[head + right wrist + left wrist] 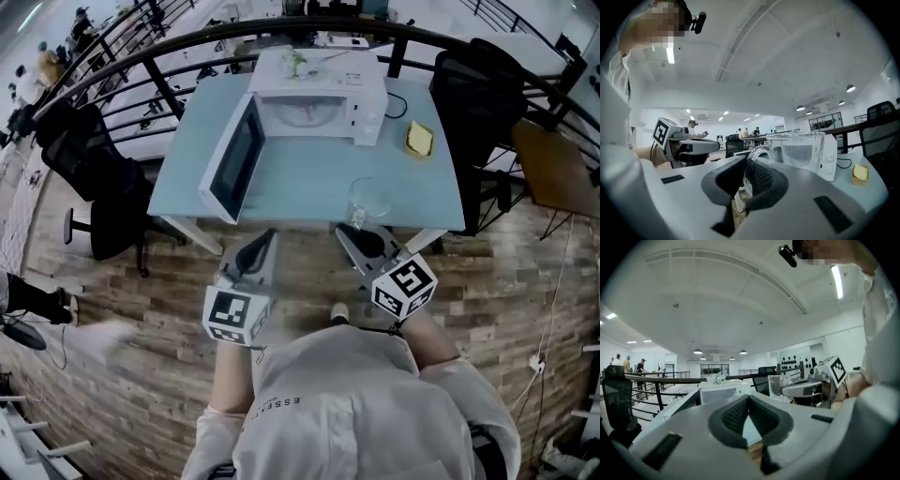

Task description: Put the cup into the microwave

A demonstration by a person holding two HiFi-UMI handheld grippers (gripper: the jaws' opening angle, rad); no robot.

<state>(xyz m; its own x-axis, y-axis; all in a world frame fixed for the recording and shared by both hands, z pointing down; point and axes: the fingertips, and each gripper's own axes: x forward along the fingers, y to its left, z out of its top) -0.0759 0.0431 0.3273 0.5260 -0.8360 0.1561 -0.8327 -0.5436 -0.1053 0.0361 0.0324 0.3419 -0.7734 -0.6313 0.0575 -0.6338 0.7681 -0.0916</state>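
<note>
Now right gripper point(749, 169) clamps cup point(801, 151) by handle; left gripper point(749, 403) closed, empty; microwave point(319, 105) door open.

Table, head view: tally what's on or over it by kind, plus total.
Microwave: 1
Glass cup, handle in the right tongs: 1
Yellow block: 1
Small greenish item atop the microwave: 1
Total: 4

A pale blue rectangular table point(431, 192) stands on a brown wood-plank floor point(141, 375), a black mesh office chair point(94, 178) at its left. Far behind curves a black metal railing point(187, 42). A long strip light point(836, 281) glows on the white vaulted ceiling point(717, 301)
</note>
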